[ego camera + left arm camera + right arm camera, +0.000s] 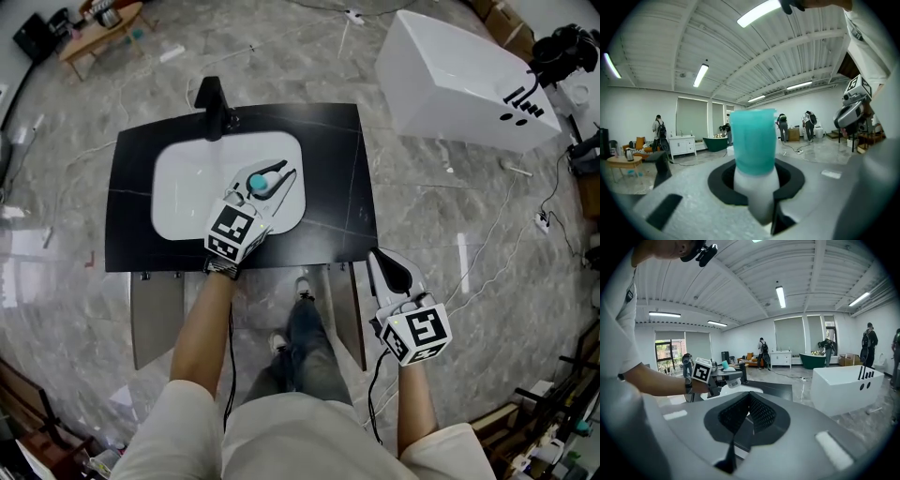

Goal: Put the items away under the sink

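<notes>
A white bottle with a teal cap [258,184] is being gripped by the left gripper [284,174]. Its jaws are being kept narrow on the bottle's white body, and the cap is showing above them in the left gripper view. Bottle and gripper are being held over the white sink basin [183,202], which is lying below the jaws. The black faucet [214,105] is standing beyond that gripper and to its left, and the black countertop [333,178] is spreading all around the basin. Nearer the person than the left gripper, under the counter's front edge, two cabinet doors [157,319] are standing open, one to each side of the person's legs [305,347].

The right gripper [380,261] is being carried just off the counter's front right corner, well apart from the bottle. Its jaws are being kept together with nothing between them. Beyond it and to its right, a white bathtub [459,89] is standing on the marble floor [450,206].
</notes>
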Action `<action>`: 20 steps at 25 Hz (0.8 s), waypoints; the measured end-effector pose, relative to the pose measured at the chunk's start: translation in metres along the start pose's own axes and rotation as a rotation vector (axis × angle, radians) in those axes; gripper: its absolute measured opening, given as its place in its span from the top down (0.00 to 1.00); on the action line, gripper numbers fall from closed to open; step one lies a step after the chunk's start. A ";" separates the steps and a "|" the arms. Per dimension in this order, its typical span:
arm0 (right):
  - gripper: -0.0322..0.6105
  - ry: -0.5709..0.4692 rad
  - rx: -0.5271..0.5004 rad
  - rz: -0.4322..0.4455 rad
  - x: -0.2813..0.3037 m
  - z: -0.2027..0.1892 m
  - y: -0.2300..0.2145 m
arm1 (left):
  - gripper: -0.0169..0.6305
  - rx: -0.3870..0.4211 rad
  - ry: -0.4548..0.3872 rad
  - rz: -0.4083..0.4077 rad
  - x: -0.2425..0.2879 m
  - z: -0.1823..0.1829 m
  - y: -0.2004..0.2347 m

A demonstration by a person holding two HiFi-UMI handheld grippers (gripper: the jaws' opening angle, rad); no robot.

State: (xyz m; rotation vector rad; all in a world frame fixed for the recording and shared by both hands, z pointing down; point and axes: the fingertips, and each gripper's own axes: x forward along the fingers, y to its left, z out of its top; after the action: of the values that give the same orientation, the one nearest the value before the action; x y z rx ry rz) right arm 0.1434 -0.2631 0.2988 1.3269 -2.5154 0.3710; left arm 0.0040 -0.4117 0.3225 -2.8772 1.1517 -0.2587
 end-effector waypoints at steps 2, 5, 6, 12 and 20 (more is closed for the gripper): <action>0.94 -0.016 -0.011 0.014 -0.004 0.006 0.016 | 0.84 0.003 -0.012 0.020 -0.026 0.012 0.001; 0.94 -0.040 -0.027 0.037 -0.014 0.015 0.041 | 0.84 0.016 -0.006 0.031 -0.066 0.029 -0.006; 0.94 -0.047 -0.033 0.045 -0.018 0.017 0.050 | 0.84 0.024 -0.001 0.030 -0.079 0.034 -0.011; 0.94 -0.099 -0.129 0.111 -0.039 0.036 0.105 | 0.84 0.066 0.024 0.033 -0.159 0.057 -0.046; 0.94 -0.136 -0.152 0.151 -0.082 0.046 0.160 | 0.84 0.014 0.033 0.080 -0.252 0.062 -0.101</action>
State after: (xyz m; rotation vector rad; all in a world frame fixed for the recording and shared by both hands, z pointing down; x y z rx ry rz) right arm 0.0492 -0.1289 0.2111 1.1446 -2.7041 0.1193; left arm -0.0962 -0.1677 0.2350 -2.8166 1.2621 -0.3111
